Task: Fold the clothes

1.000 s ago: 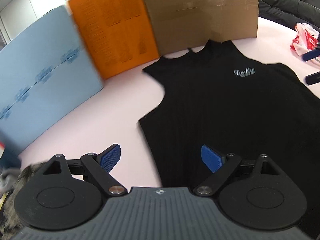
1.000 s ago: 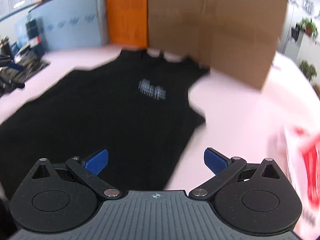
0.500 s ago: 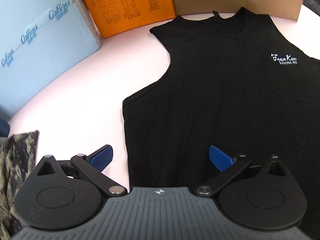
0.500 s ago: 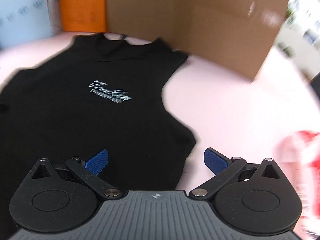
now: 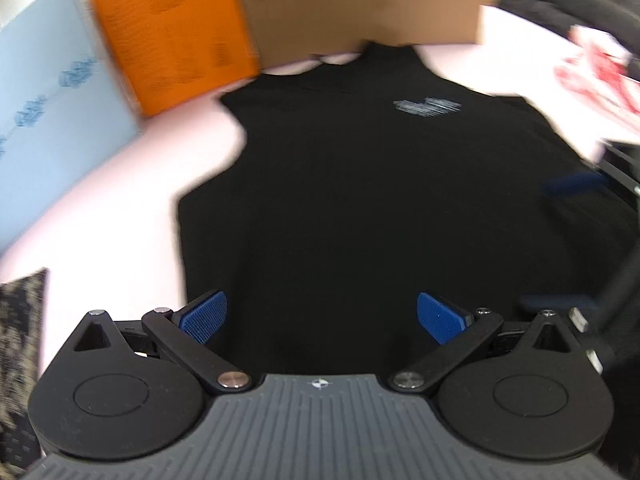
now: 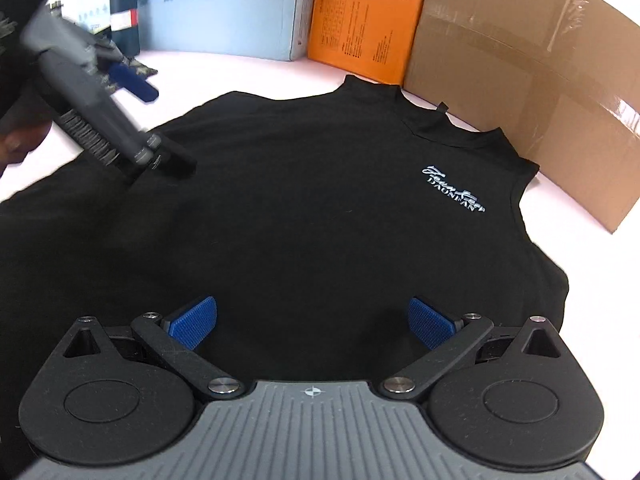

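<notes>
A black sleeveless top [image 5: 360, 200] with a small white chest logo [image 6: 454, 190] lies flat, neck away from me, on the pale pink table [image 5: 132, 216]. It fills the right wrist view too [image 6: 300, 220]. My left gripper [image 5: 322, 318] is open and empty, hovering over the top's lower left part. My right gripper [image 6: 312, 322] is open and empty over the top's lower middle. The left gripper also shows in the right wrist view [image 6: 132, 92], at the top's left edge. The right gripper's blue fingers [image 5: 576, 184] show blurred at the right edge of the left wrist view.
A brown cardboard box [image 6: 520, 80], an orange box [image 6: 360, 16] and a light blue box [image 6: 224, 12] stand along the back of the table. A patterned garment [image 5: 20, 340] lies at the left. A red and white cloth [image 5: 600, 76] lies at the right. A dark bottle [image 6: 124, 12] stands far left.
Both grippers have swung inward over the black top. The right gripper has moved left toward its middle. The left wrist view is now blurred with motion. Both stay open.
</notes>
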Demonstrator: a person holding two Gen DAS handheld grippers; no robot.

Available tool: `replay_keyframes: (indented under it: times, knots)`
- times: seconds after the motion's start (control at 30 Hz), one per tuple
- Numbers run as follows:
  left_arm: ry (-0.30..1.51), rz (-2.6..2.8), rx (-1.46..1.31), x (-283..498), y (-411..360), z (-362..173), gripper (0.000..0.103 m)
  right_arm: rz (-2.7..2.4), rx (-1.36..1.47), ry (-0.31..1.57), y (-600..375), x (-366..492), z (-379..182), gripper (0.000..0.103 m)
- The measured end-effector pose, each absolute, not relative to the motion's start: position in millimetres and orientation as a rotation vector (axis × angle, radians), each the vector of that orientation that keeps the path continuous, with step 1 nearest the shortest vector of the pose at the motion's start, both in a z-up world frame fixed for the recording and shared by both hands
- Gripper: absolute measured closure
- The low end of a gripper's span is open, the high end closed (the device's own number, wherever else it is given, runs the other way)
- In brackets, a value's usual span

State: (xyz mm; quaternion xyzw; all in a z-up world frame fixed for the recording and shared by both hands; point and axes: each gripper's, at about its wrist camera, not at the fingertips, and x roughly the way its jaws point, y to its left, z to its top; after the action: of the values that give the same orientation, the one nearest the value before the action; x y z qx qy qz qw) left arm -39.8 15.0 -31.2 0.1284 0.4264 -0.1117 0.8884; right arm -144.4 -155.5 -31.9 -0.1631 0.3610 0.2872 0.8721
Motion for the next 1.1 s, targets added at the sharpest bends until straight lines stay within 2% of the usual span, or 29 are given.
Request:
replay_keyframes:
  times: [0.13,0.53,0.8,0.97,1.1]
  knots:
    - [0.889,-0.308,0.327,-95,10,-48,0.0,0.578,-0.258,0.758,-174,-173,-36,0.0]
    - [0.982,-0.21,0.146,-189,106,-43,0.0,0.524,-0.151,0.665,-251,-282,-49,0.0]
    - [1.055,-0.198,0.298,-213,118,-31,0.0,0.573,-0.322,0.741,-265,-323,-34,0.0]
    - [0.977,-0.2,0.197,-208,132,-2,0.0,0.558,-0.115,0.681,-279,-322,-5,0.0]
    - [0.945,-0.149,0.036,-182,139,3,0.0,0.537,-0.015,0.65,-271,-306,-2,0.0]
